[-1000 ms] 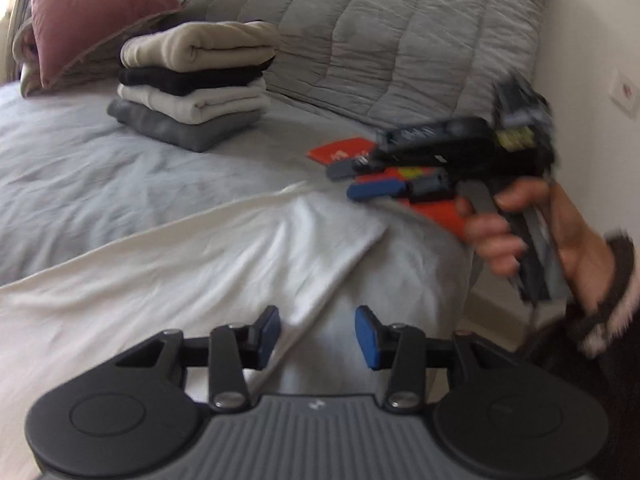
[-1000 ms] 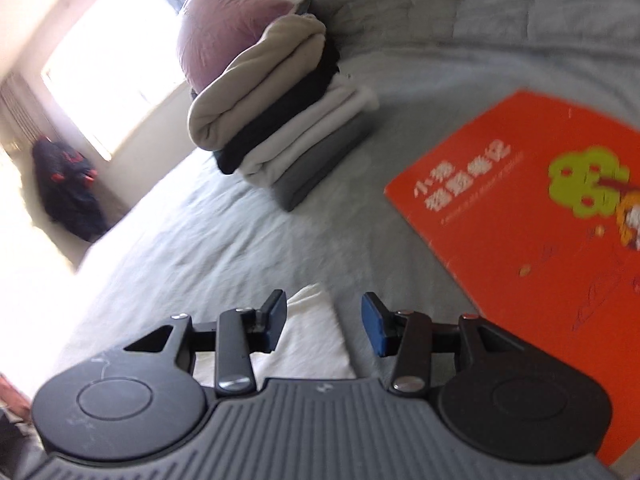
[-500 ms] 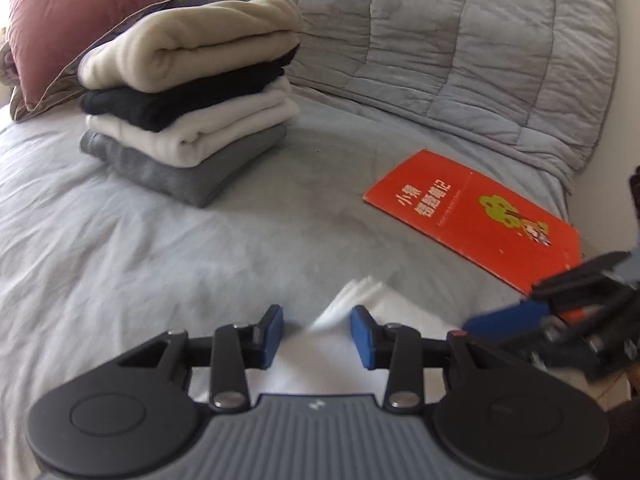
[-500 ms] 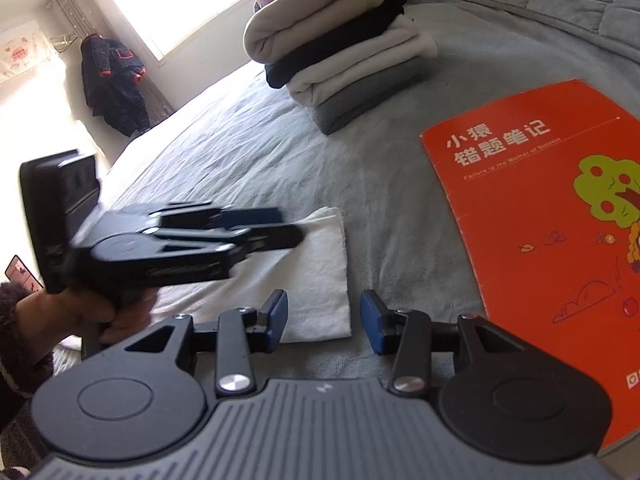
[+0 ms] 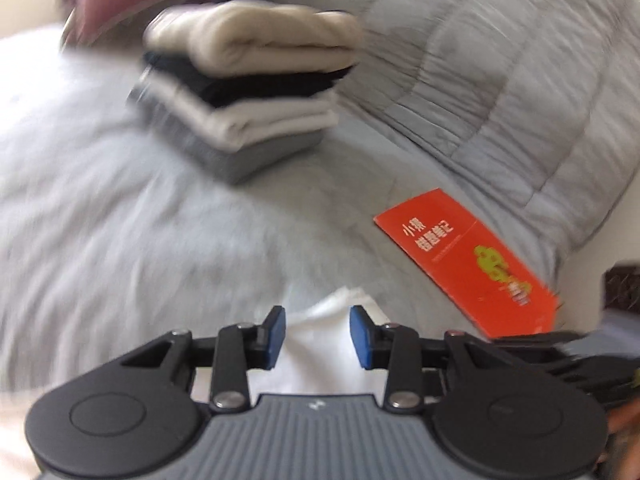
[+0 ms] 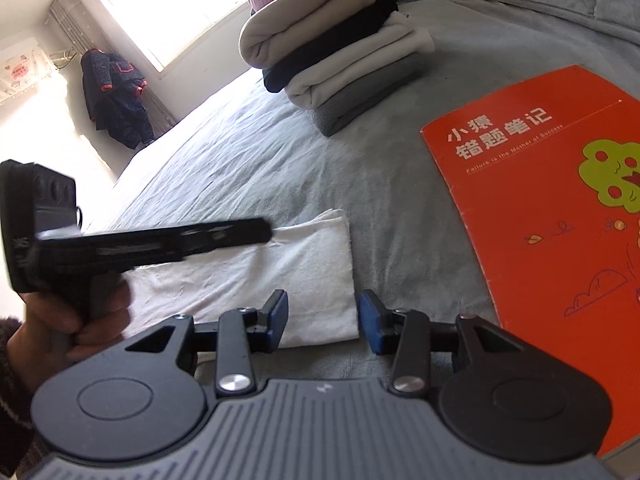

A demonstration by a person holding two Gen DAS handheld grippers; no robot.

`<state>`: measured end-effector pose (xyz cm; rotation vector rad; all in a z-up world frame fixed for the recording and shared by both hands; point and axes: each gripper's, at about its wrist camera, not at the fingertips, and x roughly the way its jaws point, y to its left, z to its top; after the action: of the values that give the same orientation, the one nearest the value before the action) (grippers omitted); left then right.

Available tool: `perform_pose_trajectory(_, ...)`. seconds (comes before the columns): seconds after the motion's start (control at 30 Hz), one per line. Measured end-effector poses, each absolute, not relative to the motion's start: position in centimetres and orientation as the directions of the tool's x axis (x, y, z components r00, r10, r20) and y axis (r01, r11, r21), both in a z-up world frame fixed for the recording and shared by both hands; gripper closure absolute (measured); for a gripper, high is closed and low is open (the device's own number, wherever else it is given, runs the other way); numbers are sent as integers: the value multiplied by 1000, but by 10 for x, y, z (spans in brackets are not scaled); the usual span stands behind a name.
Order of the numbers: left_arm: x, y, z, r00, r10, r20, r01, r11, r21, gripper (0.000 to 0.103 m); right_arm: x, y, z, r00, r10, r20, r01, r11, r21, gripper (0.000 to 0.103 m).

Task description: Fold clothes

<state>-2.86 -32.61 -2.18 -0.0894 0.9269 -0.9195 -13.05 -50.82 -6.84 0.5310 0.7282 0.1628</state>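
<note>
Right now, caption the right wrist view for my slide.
Right gripper open over the white cloth, beside an orange booklet and folded stack.

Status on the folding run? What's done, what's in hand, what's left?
Done: four folded garments stacked on the grey bed. In hand: nothing gripped; the right gripper and left gripper hover open over the white cloth, which lies flat in a long strip. Left: finish folding it, presumably add it to the stack.

Each tool, left tool (image 5: pixel 316 337) and right tool (image 6: pixel 323 322), is black with a ribbed grey base, two round black discs, silver screws and blue-padded fingers (image 6: pixel 280 316). The left hand (image 6: pixel 76 320) emerges from a dark fuzzy knit sleeve (image 6: pixel 12 376).
</note>
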Motion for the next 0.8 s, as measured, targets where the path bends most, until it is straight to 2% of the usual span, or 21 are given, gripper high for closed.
perform_pose_trajectory(0.07, -23, -311, -28, 180, -755, -631, 564, 605, -562, 65, -130, -506, -69, 742, 317, -591, 41, 858, 512, 63)
perform_pose_trajectory(0.13, -18, -301, -38, 102, -800, -592, 488, 558, -671, 55, -128, -507, -70, 743, 322, -586, 51, 846, 530, 71)
perform_pose_trajectory(0.17, -18, -299, -42, 76, -815, -574, 469, 537, -701, 46, -127, -508, -70, 745, 326, -582, 57, 838, 542, 75)
perform_pose_trajectory(0.2, -18, -299, -46, 56, -826, -561, 457, 521, -721, 43, -125, -509, -71, 746, 330, -579, 63, 830, 555, 77)
perform_pose_trajectory(0.27, -20, -300, -51, 40, -833, -552, 451, 508, -733, 42, -124, -509, -71, 752, 351, -558, 54, 810, 583, 88)
perform_pose_trajectory(0.37, -18, -300, -54, 23, -857, -515, 405, 479, -779, 38, -123, -506, -68, 766, 379, -519, 20, 793, 608, 89)
perform_pose_trajectory(0.53, -10, -294, -64, -5, -896, -443, 300, 422, -856, 38, -118, -488, -61, 775, 415, -476, -60, 798, 599, 91)
perform_pose_trajectory(0.63, -9, -291, -65, 4, -894, -448, 303, 428, -852, 39, -109, -475, -61, 756, 431, -492, -87, 812, 578, 91)
perform_pose_trajectory(0.8, -7, -290, -63, 65, -877, -475, 300, 472, -829, 49, -98, -456, -64, 718, 466, -517, -142, 825, 546, 94)
